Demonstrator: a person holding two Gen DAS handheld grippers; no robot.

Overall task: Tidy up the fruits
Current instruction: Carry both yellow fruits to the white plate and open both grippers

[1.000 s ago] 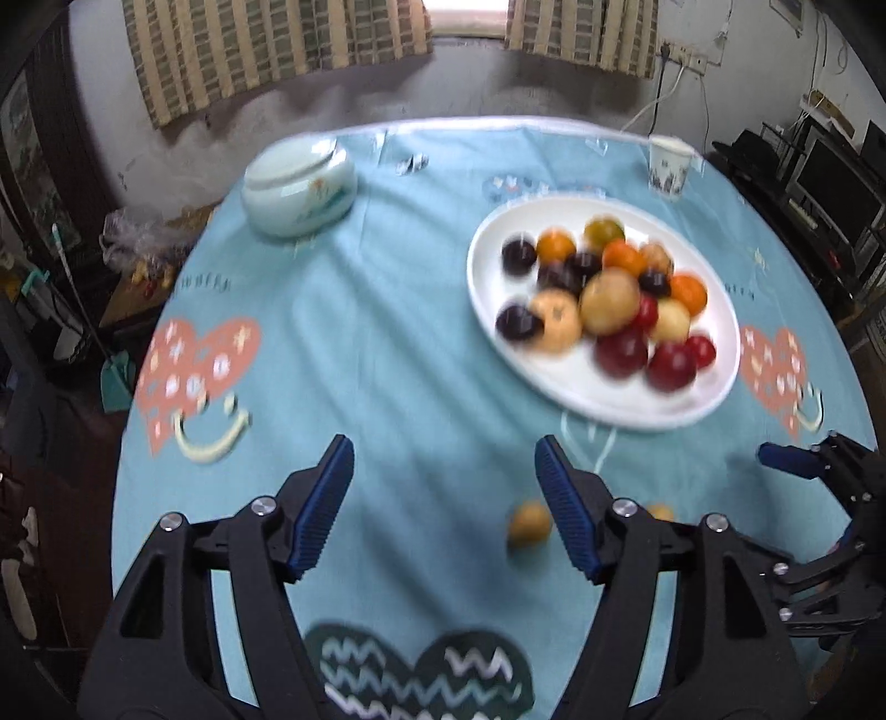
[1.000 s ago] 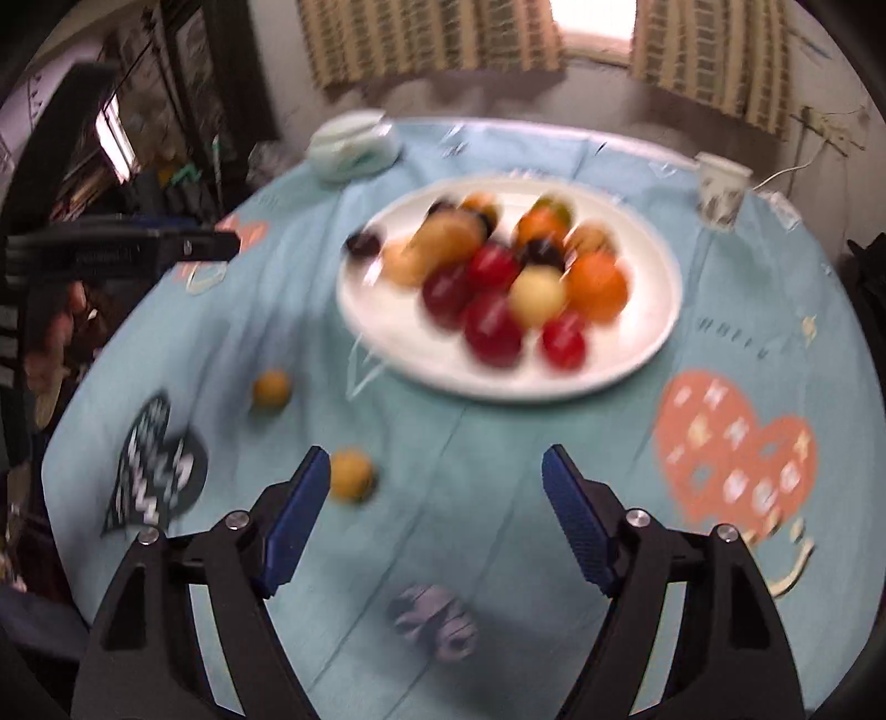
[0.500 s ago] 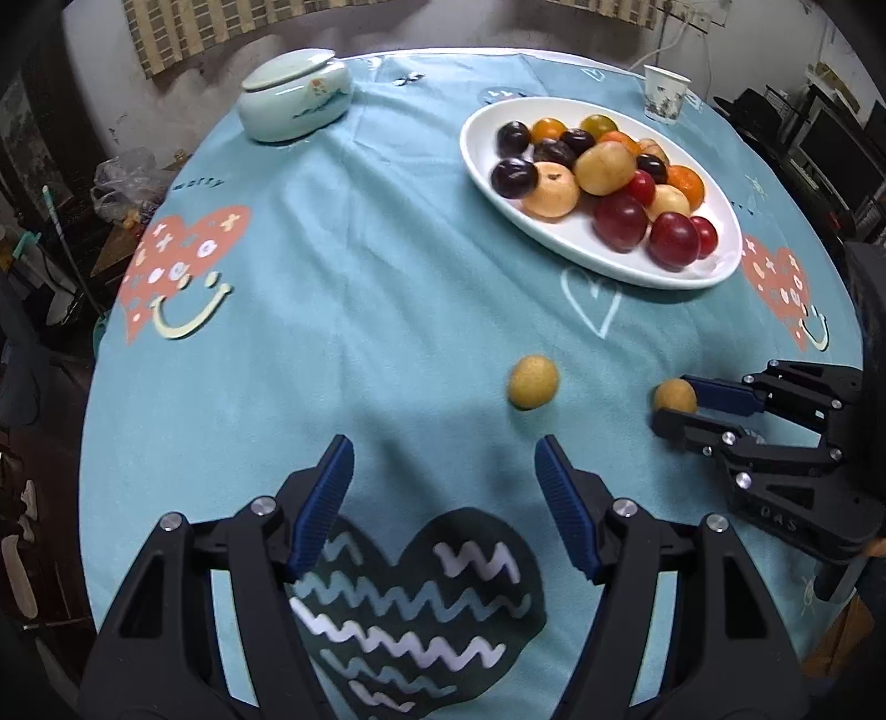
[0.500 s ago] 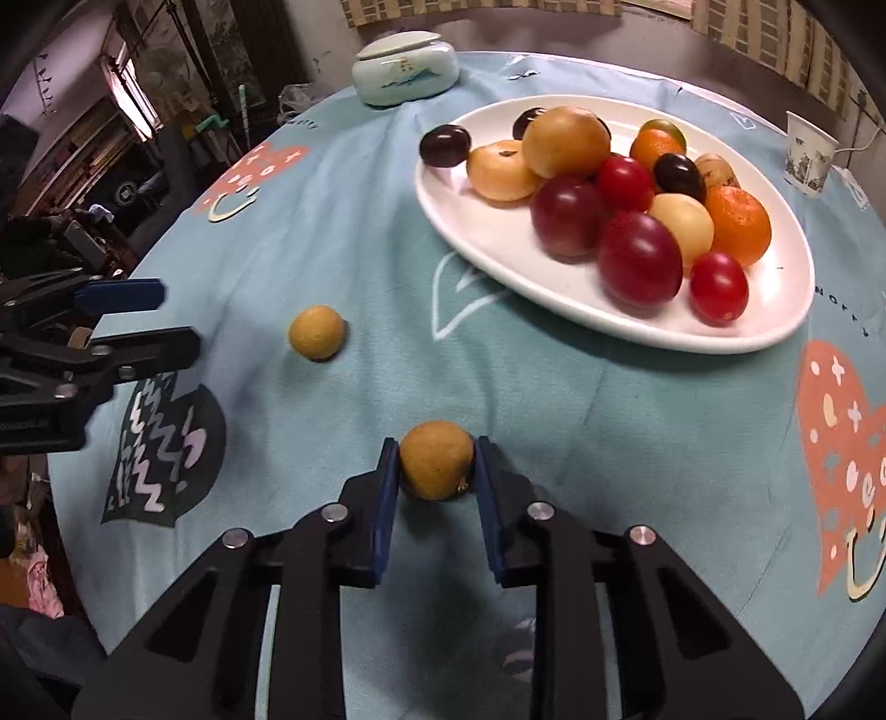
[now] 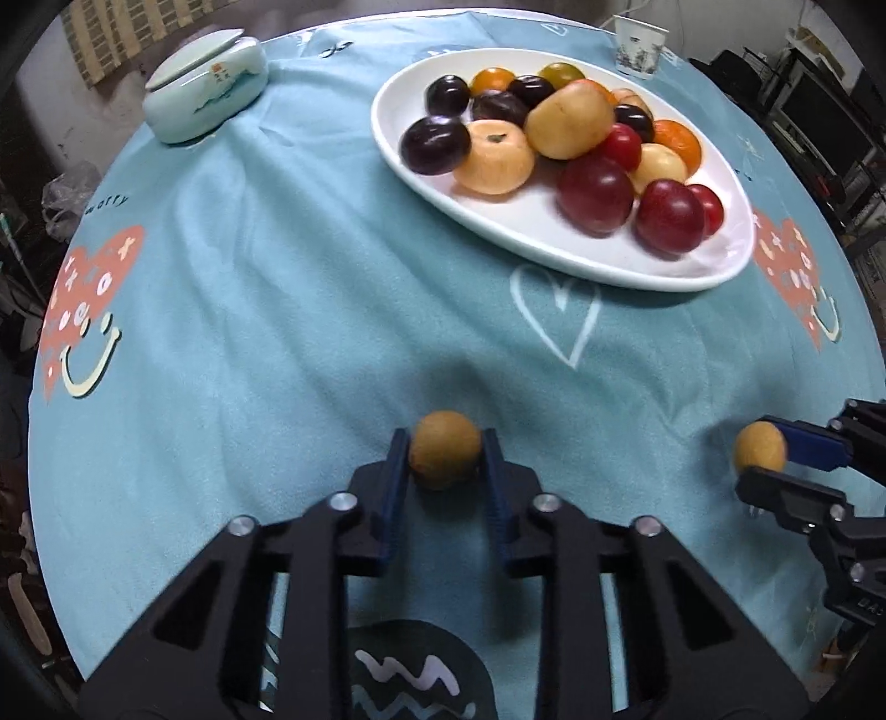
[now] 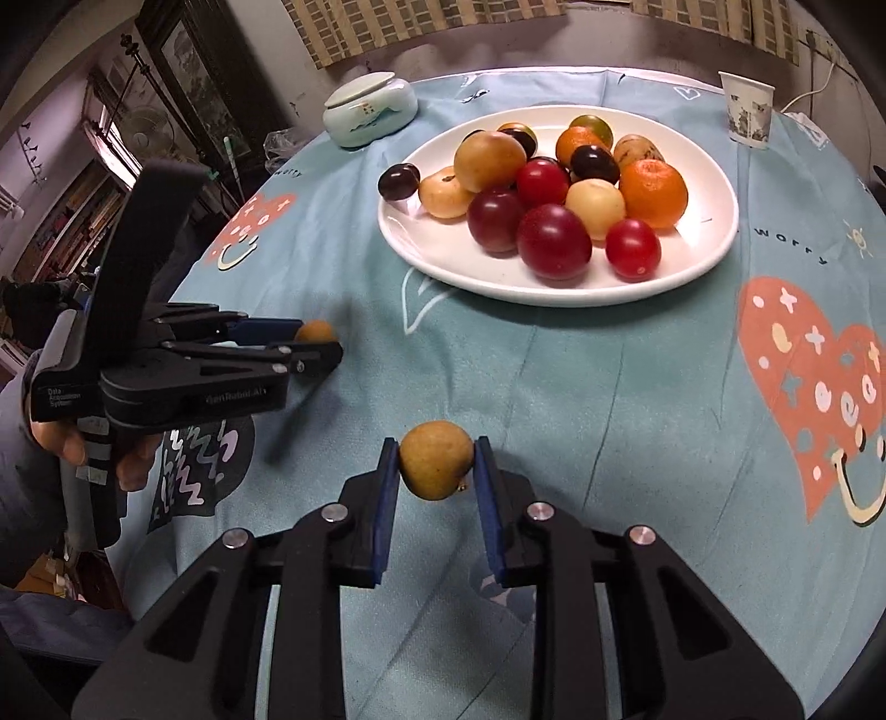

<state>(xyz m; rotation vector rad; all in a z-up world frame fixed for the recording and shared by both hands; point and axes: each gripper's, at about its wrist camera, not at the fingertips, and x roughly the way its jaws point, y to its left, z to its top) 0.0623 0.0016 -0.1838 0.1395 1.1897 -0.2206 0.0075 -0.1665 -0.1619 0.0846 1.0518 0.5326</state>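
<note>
I hold one small brown fruit in each gripper: my left gripper is clamped on the nearer brown fruit, low over the blue tablecloth, and my right gripper pinches the other brown fruit, which looks lifted clear of the cloth. The step in hand, as I judge it, is the pickup of the last two stray fruits; the next move calls for carrying both up and forward to the white plate and setting them in its bare near part without knocking the pile of plums, tomatoes and oranges there. Beyond the plate stand a lidded pale-green jar and a paper cup, well apart. Only the right wrist view shows my hand around the left gripper's handle; the left wrist view shows the right gripper from the side, its fruit at the fingertips.
</note>
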